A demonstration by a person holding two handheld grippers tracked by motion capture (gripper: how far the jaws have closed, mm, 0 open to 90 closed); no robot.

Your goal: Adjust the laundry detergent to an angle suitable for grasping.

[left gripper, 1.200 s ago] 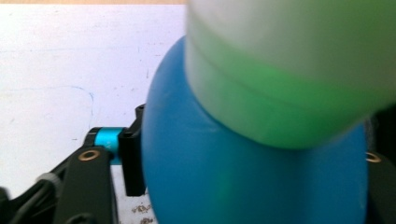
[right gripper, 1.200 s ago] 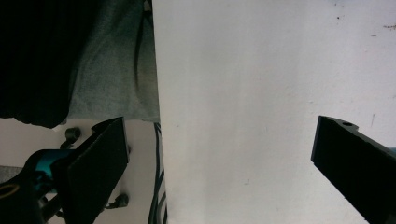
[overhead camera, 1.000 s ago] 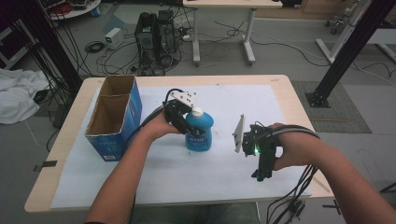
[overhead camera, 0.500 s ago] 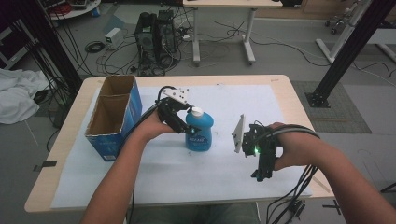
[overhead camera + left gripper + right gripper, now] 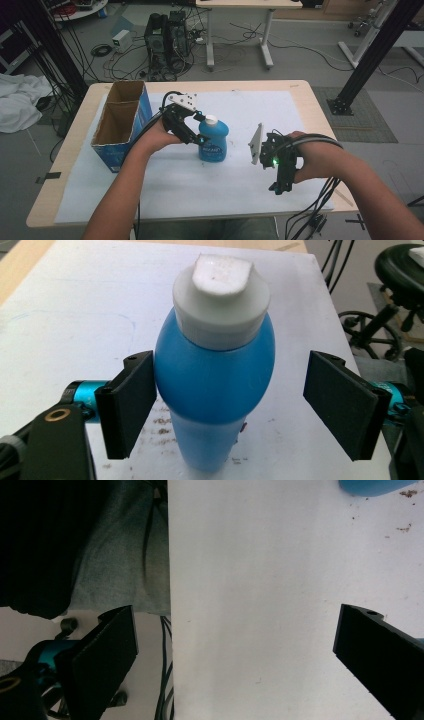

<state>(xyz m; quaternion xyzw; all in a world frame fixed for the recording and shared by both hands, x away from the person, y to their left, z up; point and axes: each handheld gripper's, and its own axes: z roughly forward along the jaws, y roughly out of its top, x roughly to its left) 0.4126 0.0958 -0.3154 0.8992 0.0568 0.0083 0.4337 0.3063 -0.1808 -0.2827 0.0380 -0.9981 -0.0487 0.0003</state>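
The left claw sits at the left side of the blue plastic bottle with a white flip cap, and its jaws have just been opening. In the left gripper view the bottle stands upright between the two black jaws: the jaw at the left of that view lies right against the bottle's side, while the other stands well clear of it, so nothing is clamped. The bottle rests on the white paper sheet that covers the pale wooden surface, near the middle of it, with a few small brown specks on the paper around its base.

The right claw hovers over the near right part of the sheet, well apart from the bottle, pointing down toward the person's edge. In the right gripper view its jaws are spread wide with only bare white paper between them; the sheet's edge and a strip of grey floor show at the left of that view, and a sliver of the blue bottle peeks in at the top right corner.

An open blue cardboard box with a brown inside stands at the left of the surface, just beside the left hand, apart from the bottle
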